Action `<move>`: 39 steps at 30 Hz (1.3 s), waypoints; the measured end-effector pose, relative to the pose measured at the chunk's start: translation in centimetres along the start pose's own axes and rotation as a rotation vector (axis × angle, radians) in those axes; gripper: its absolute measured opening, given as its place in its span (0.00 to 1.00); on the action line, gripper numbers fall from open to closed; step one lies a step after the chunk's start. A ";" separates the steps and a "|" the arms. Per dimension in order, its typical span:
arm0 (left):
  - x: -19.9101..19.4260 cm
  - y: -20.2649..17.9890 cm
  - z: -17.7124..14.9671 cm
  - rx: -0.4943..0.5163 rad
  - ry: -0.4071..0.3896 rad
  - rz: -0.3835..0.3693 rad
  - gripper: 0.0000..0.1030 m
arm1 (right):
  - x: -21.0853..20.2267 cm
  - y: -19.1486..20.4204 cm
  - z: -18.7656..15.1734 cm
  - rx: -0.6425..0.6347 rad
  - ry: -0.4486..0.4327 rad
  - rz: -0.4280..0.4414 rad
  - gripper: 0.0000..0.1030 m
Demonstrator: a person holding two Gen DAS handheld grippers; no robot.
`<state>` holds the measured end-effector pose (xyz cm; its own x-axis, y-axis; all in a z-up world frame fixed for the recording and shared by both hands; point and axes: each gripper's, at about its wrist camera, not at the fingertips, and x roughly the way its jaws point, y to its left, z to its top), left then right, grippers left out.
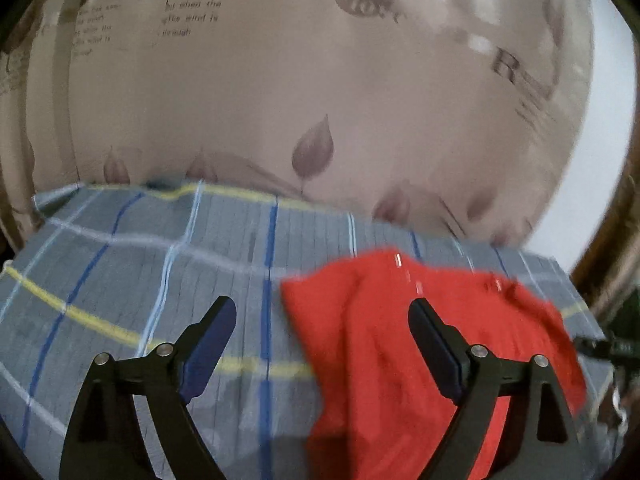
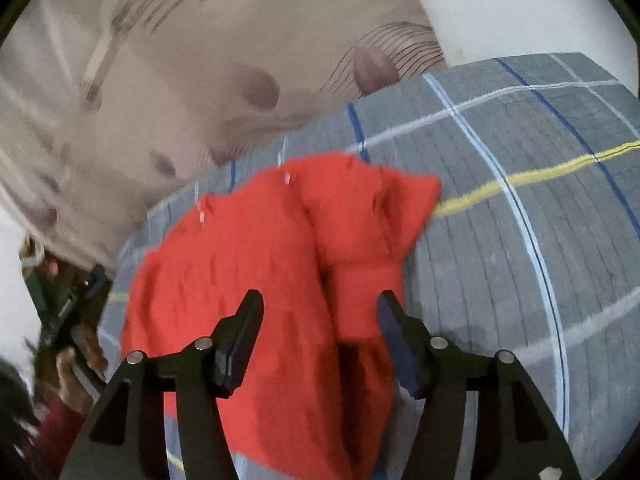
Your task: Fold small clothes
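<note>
A small red garment (image 1: 384,344) lies crumpled on a grey plaid cloth (image 1: 140,280). In the left wrist view it is at the lower right, under the right finger of my left gripper (image 1: 322,312), which is open and empty above the cloth. In the right wrist view the red garment (image 2: 260,264) fills the middle, bunched with a fold running down it. My right gripper (image 2: 320,308) is open, its fingers on either side of the garment's lower part, holding nothing.
A beige curtain (image 1: 320,80) printed with leaves and text hangs behind the plaid surface. The plaid cloth (image 2: 520,200) extends far to the right. At the left edge of the right wrist view, a person's hand holds the other gripper (image 2: 72,312).
</note>
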<state>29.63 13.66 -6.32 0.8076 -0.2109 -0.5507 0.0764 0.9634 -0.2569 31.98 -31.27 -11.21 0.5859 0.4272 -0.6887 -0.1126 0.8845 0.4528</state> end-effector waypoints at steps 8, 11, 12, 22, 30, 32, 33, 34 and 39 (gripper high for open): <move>-2.1 0.0 -5.4 -0.020 0.094 -0.119 0.85 | 0.8 2.4 2.2 -0.106 -0.044 -0.082 0.59; -2.3 -0.9 -5.9 -0.009 0.087 -0.124 0.85 | 3.0 4.1 4.2 -0.179 -0.033 -0.147 0.59; -2.2 -1.2 -6.0 -0.007 0.092 -0.123 0.85 | 3.6 4.5 4.5 -0.208 -0.021 -0.163 0.58; -2.2 -2.8 -6.7 0.027 0.111 -0.144 0.85 | 3.7 -3.5 6.6 0.204 -0.044 -0.087 0.22; -2.5 -2.8 -7.0 -0.003 0.117 -0.154 0.85 | -1.1 -3.3 1.0 0.120 -0.034 0.004 0.51; -3.0 -2.7 -7.2 -0.017 0.108 -0.168 0.85 | -1.6 -2.0 -1.3 0.035 -0.003 -0.034 0.51; -3.2 -2.7 -7.3 -0.019 0.105 -0.168 0.85 | -1.8 -1.2 -2.5 -0.015 0.010 -0.059 0.50; -3.4 -2.7 -7.4 -0.017 0.104 -0.171 0.85 | -1.7 -0.7 -3.3 -0.048 0.022 -0.071 0.50; -3.8 -3.2 -8.0 -0.002 0.126 -0.170 0.81 | -1.3 0.6 -5.4 -0.142 0.039 -0.124 0.10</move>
<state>21.70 10.07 -9.76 0.7036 -0.3896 -0.5943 0.2044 0.9119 -0.3558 26.84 -30.30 -13.10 0.5707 0.3182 -0.7570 -0.1554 0.9471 0.2809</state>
